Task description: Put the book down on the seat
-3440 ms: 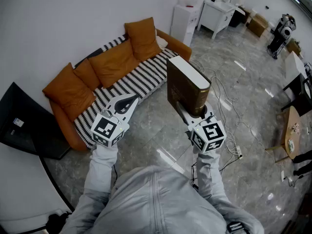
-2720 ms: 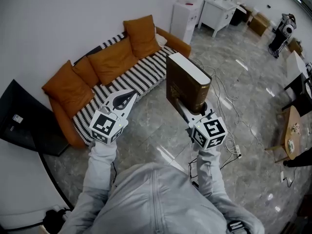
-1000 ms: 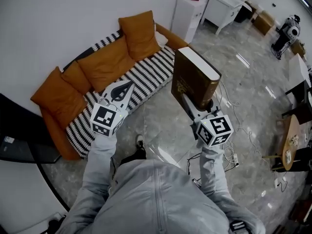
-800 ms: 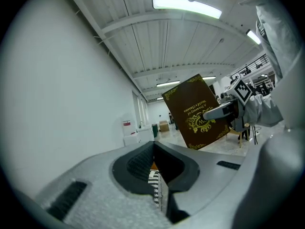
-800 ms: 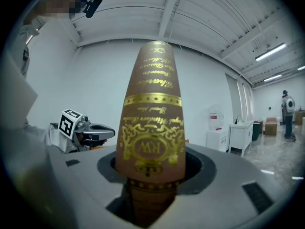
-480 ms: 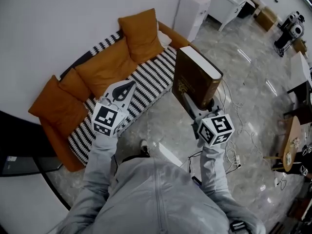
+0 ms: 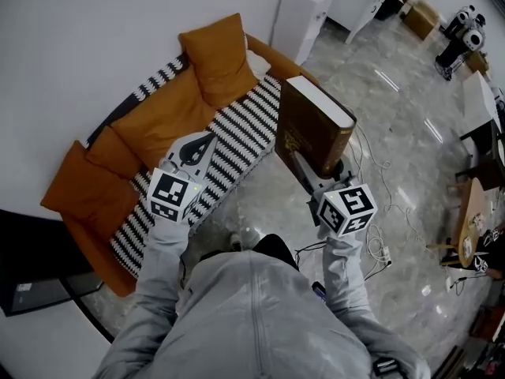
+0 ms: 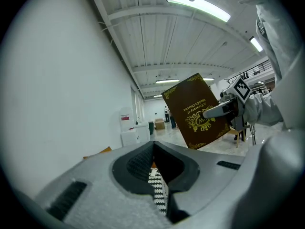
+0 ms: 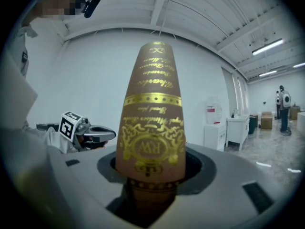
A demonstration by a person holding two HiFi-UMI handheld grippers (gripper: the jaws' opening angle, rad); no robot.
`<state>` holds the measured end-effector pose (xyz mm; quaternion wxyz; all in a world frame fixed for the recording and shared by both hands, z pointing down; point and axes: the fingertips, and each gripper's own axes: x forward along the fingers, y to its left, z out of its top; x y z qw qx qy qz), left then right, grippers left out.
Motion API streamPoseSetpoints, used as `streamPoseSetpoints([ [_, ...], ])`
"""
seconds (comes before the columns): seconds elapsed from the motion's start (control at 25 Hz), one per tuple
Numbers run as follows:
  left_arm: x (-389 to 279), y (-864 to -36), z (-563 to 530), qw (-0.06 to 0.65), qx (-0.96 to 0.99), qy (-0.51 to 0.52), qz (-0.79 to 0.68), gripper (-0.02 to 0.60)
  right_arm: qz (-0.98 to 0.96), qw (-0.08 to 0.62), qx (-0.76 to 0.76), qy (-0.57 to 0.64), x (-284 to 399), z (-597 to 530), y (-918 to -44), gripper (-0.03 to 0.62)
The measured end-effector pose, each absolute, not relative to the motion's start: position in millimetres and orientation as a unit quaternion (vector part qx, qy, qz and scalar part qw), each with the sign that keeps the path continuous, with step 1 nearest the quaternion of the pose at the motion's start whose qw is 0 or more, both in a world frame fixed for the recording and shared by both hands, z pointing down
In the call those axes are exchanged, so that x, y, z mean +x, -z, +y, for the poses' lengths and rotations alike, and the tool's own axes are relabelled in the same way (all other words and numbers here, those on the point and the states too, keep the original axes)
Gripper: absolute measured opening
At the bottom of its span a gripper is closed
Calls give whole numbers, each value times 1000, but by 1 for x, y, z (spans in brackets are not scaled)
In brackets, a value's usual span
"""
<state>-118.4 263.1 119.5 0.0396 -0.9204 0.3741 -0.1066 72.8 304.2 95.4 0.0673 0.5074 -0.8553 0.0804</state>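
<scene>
Book (image 7: 312,129) clamped upright in right gripper (image 7: 306,166), brought nearer striped seat (image 7: 237,136); left gripper (image 7: 202,142) closed, empty; setting-down pending.

Head view steeply down, both gripper views roughly level (sharing the book (image 8: 198,111))

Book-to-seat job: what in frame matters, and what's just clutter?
In play:
book, clamped upright in the right gripper
sofa's striped seat

Lying about:
orange cushions
white cabinet
power strip with cables
</scene>
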Motion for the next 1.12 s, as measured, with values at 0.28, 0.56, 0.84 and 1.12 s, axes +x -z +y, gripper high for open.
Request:
streamPoseSetpoints([
  [0.28, -115, -134, 234, 36, -920, 121, 371, 25, -858, 72, 501, -91, 73, 274, -109, 242],
  [0.56, -112, -144, 174, 28, -914, 128, 385, 25, -867, 68, 486, -90, 79, 210, -115, 242],
  [0.84, -94, -151, 95, 21, -907, 140, 396, 25, -869, 73, 476, -109, 105, 125, -131, 242],
  [1.12, -87, -177, 31, 4, -900, 159, 405, 25, -877, 94, 454, -128, 114, 51, -159, 242],
])
